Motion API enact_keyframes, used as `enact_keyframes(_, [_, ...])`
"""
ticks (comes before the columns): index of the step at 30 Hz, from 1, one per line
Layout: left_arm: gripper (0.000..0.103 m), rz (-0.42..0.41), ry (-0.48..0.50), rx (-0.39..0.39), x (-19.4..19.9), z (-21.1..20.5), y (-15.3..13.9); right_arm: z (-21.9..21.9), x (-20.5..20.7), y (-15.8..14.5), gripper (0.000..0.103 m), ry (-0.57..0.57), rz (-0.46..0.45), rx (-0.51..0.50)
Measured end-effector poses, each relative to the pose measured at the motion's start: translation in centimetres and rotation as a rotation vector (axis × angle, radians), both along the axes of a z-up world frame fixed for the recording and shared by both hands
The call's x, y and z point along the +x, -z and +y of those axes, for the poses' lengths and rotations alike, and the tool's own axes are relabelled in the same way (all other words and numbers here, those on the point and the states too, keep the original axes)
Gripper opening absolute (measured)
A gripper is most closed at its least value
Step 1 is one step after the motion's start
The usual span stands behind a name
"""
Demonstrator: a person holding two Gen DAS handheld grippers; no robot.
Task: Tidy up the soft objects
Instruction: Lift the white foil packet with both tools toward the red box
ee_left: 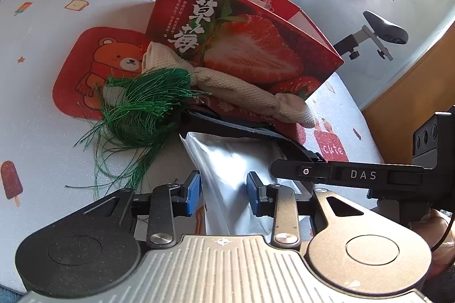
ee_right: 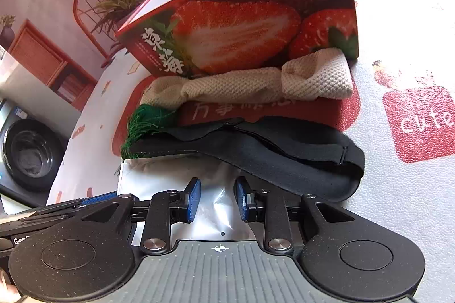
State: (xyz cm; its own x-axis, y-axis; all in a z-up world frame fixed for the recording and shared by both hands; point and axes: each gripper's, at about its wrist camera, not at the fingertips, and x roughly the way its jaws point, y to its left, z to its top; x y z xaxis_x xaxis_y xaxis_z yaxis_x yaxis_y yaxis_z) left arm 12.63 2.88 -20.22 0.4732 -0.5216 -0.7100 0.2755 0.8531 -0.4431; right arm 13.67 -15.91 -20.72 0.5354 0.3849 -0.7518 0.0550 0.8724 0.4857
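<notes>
Both grippers are working on the same silver foil pouch [ee_left: 227,175]. On the left gripper [ee_left: 223,193], the blue pads [ee_left: 193,190] are sitting against the pouch's two sides where it narrows into a crease, so it appears to be pinching the pouch, though lightly. On the right gripper [ee_right: 217,200], the jaws are standing apart over the pouch's crinkled face [ee_right: 182,175], with foil visible between the pads, so it is not gripping anything.

Just beyond the pouch, a black sleep mask [ee_right: 270,152] is lying partly over its far edge, strap and buckle draped across. Behind that, a green tassel [ee_left: 142,107] is spreading loose threads toward the pouch, and a cream knitted cloth [ee_right: 256,84] is resting against the foot of the strawberry box [ee_right: 241,27], which is standing open on a red bear mat [ee_left: 93,70] on the printed tablecloth [ee_left: 37,104].

Several things could be going wrong from here. Slick foil is likely to slide out of a light pinch at the crease. Because the mask is overlapping the pouch, lifting would probably be dragging the mask along, or flipping it off the table edge. Loose tassel threads could be snagging on a finger. A careless sweep toward the box risks nudging or tipping it.
</notes>
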Motion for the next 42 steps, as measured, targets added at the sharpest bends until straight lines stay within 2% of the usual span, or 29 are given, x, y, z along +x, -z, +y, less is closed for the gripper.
enact_keyframes(5, [0.036,0.065,-0.013,0.001,0.2,0.5,0.9,0.7,-0.4,1.0,0.026,-0.032,0.081,-0.002])
enact_keyframes(8, [0.036,0.051,-0.006,-0.002,-0.3,0.7,0.5,0.7,-1.0,0.5,0.026,-0.033,0.075,-0.001])
enact_keyframes(12, [0.036,-0.012,0.001,-0.015,-1.0,0.7,-1.3,0.4,-1.5,-1.3,0.026,-0.028,0.030,0.003])
enact_keyframes(18, [0.036,-0.168,-0.005,-0.068,-1.6,0.9,-5.5,-0.3,-1.6,-5.3,0.026,-0.015,-0.102,0.018])
enact_keyframes(21, [0.036,-0.215,-0.005,-0.073,-1.3,0.6,-6.9,-0.6,-1.3,-7.3,0.026,-0.019,-0.170,-0.007])
enact_keyframes(26, [0.036,-0.257,-0.014,-0.082,0.4,-0.1,-8.4,-1.4,-0.1,-9.9,0.026,-0.010,-0.249,-0.022])
enact_keyframes(30, [0.036,-0.310,0.018,-0.085,2.5,-1.1,-9.7,-2.6,1.7,-11.1,0.026,0.006,-0.290,-0.020])
enact_keyframes(39, [0.036,-0.376,0.032,-0.100,9.8,-3.3,-12.1,-5.8,8.5,-13.3,0.026,0.048,-0.361,-0.024])
enact_keyframes(42, [0.036,-0.398,0.034,-0.078,12.1,-4.1,-12.5,-6.6,11.3,-13.7,0.026,0.051,-0.385,-0.044])
